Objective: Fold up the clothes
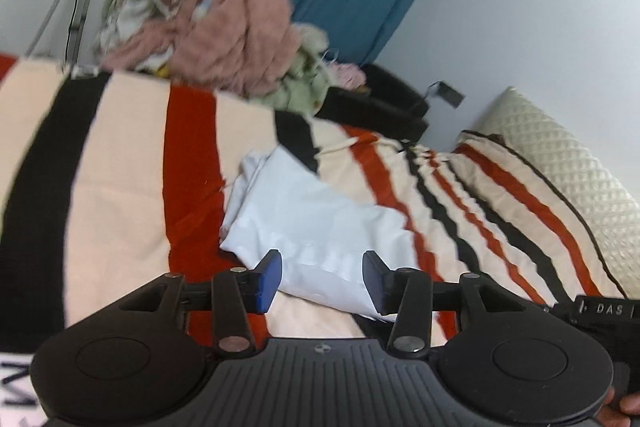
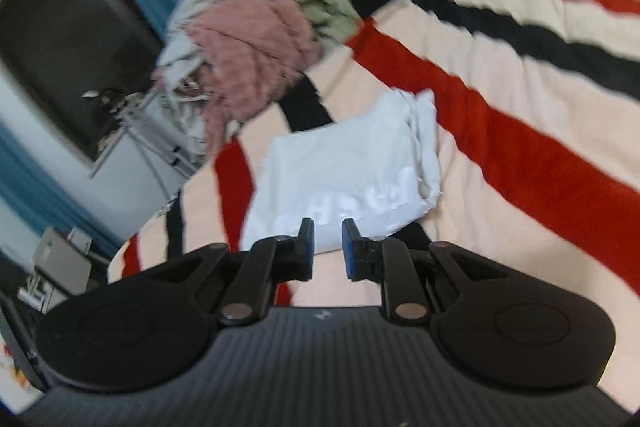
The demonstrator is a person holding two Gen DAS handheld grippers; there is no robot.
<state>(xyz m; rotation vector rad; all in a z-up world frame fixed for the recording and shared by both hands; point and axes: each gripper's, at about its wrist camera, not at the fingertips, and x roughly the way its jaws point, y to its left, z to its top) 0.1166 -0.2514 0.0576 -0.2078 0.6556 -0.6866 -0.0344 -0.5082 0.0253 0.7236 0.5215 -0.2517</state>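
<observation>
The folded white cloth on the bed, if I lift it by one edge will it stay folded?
Probably not: the folded white cloth looks soft, with loose layered edges, so it would likely droop and unfold. It seems light and should slide easily over the striped blanket.

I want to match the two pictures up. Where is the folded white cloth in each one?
Left wrist view: the folded white cloth lies at lower centre on the striped red, black and cream blanket, just beyond the open left gripper.
Right wrist view: it sits at centre, just ahead of the right gripper.
Shared landmark: the fuzzy pink garment on the clothes pile behind it.
</observation>
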